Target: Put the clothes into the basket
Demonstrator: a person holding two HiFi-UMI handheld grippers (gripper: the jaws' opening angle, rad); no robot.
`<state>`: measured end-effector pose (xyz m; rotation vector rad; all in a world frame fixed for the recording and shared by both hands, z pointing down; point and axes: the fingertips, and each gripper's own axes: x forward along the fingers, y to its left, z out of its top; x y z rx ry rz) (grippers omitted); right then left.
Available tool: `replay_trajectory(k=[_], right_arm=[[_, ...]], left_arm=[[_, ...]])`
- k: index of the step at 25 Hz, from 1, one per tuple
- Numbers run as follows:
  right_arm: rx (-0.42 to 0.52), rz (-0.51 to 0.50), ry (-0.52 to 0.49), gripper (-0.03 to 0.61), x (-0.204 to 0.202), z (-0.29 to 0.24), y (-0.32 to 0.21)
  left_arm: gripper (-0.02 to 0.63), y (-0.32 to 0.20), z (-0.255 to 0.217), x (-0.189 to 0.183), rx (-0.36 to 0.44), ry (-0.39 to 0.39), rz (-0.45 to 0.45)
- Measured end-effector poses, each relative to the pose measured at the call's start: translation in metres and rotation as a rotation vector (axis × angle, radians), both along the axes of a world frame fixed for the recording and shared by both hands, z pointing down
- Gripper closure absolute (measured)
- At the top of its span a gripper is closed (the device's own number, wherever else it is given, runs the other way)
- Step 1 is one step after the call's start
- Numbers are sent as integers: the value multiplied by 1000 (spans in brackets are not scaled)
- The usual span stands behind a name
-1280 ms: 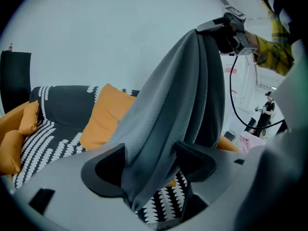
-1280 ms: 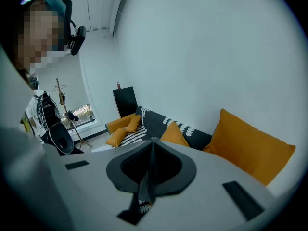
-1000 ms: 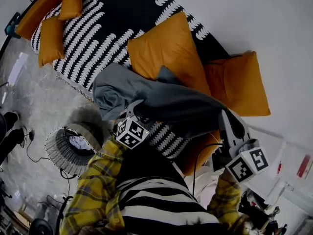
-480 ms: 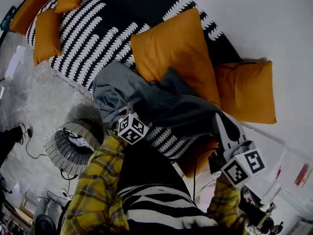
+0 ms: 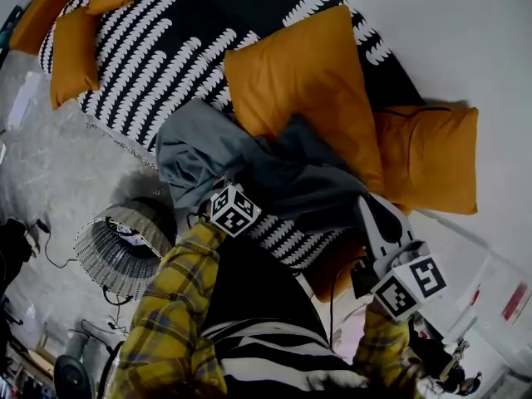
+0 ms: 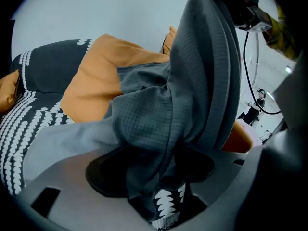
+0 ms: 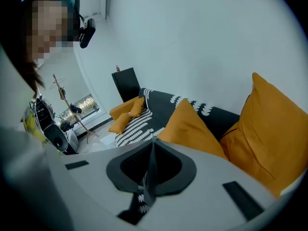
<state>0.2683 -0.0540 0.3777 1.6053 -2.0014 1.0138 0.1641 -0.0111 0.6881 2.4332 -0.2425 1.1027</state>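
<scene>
You are holding the grey waffle-knit garment (image 5: 287, 181) slung between both grippers, over the front edge of the black sofa with white leaf-shaped marks (image 5: 166, 48) and just below the large orange cushion (image 5: 299, 73). Your right gripper (image 7: 150, 167) is pinching a thin fold of it, jaws almost together. Your left gripper (image 6: 151, 170) is standing wide; its jaws have just been closing, with a bunch of the cloth hanging loosely between them. The round grey woven basket (image 5: 90, 243) is sitting on the floor, left of the garment and apart from it.
</scene>
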Motion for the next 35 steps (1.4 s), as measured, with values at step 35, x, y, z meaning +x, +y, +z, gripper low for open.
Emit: replay_trajectory(k=[35], right_arm=[[261, -234, -132, 544, -56, -65, 58]], left_arm=[[568, -27, -347, -154, 454, 246, -737]])
